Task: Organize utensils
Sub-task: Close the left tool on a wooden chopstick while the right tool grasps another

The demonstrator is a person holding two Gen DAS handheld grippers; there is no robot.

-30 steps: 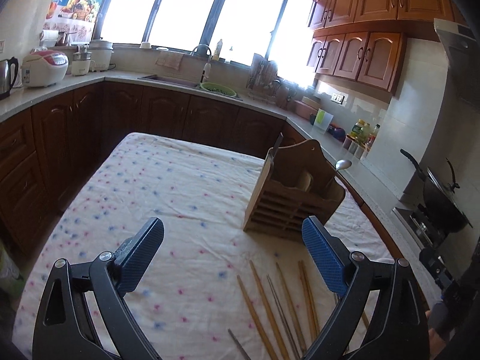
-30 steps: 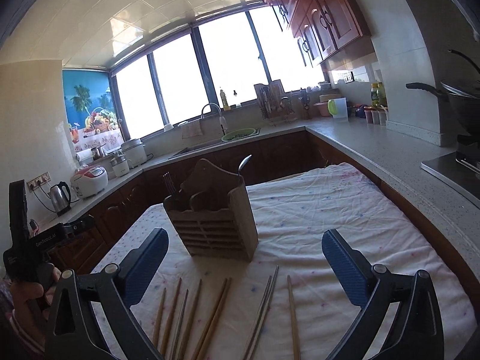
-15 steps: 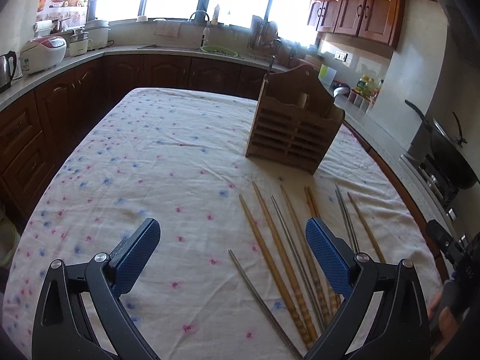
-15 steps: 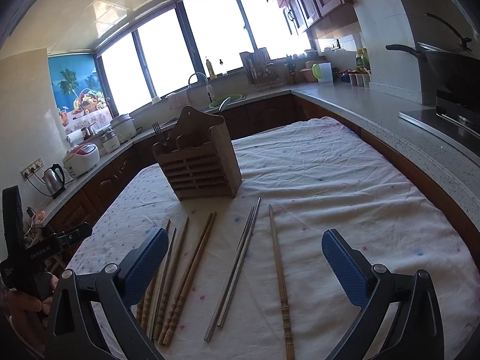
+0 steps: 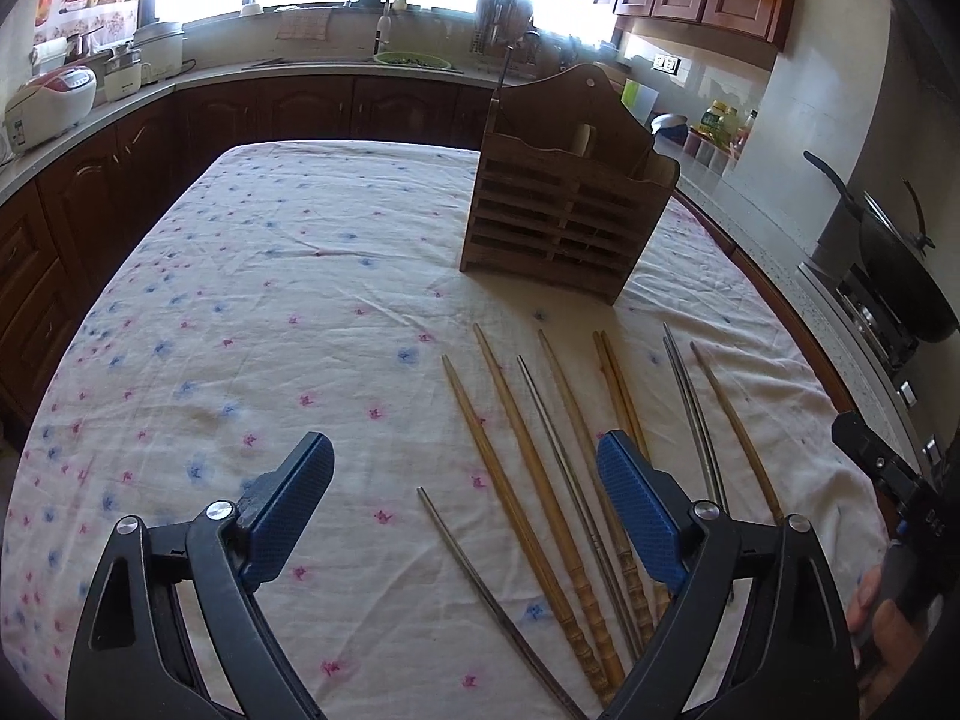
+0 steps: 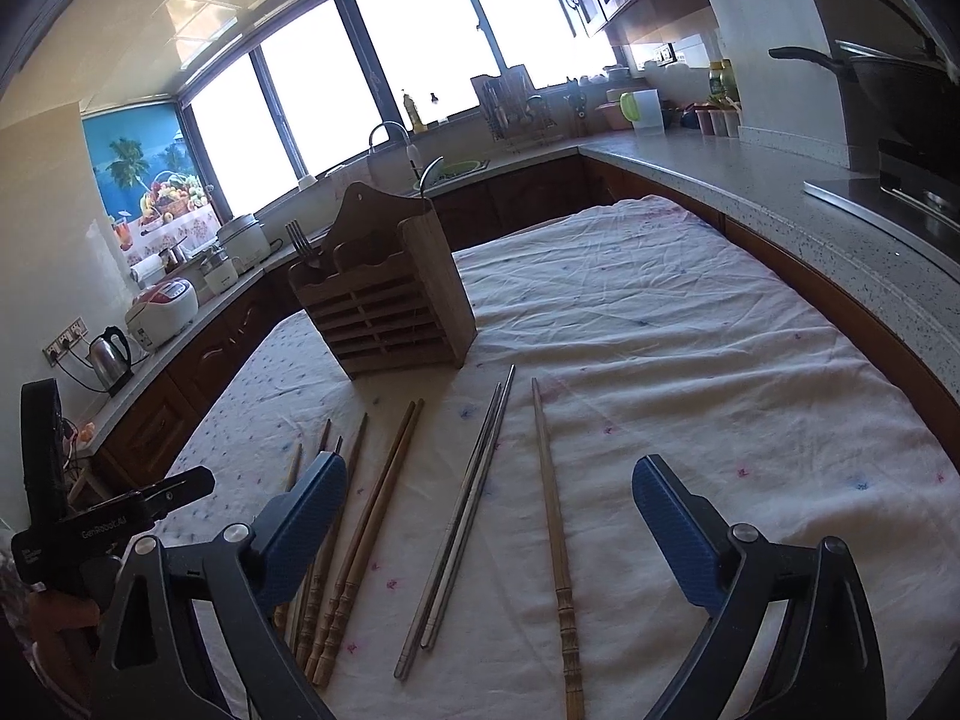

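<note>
**Chopsticks laid out in front of the holder, both my fingers spread above them**

The chopsticks (image 5: pixel 543 468) lie loose on the flowered cloth (image 5: pixel 252 300) that covers the worktop, fanned out side by side with their tips toward the wooden utensil holder (image 5: pixel 564 210). Most are bamboo; a thin metal one (image 5: pixel 486 588) lies by itself at the left of the row, another metal one sits among the bamboo, and a metal pair (image 6: pixel 462 516) rests close together toward the right, with a single bamboo stick (image 6: pixel 552 528) just beyond it. The holder stands upright on the cloth just past the tips, a fork (image 6: pixel 298 238) poking out of its top.

My left gripper (image 5: pixel 465 495) hangs over the near ends of the left-hand sticks; its fingers (image 5: pixel 639 516) have just been narrowing a little but stand wide apart, nothing pressed between them. My right gripper (image 6: pixel 489 516) hangs over the metal pair and the lone bamboo stick, its fingers (image 6: pixel 303 525) likewise just drawn in a touch, wide apart and gripping nothing.

Around the worktop run dark wood cabinets, a sink (image 5: pixel 408 60) under bright windows, a rice cooker (image 5: pixel 51 99) at left and a wok (image 5: pixel 900 276) at right.
</note>
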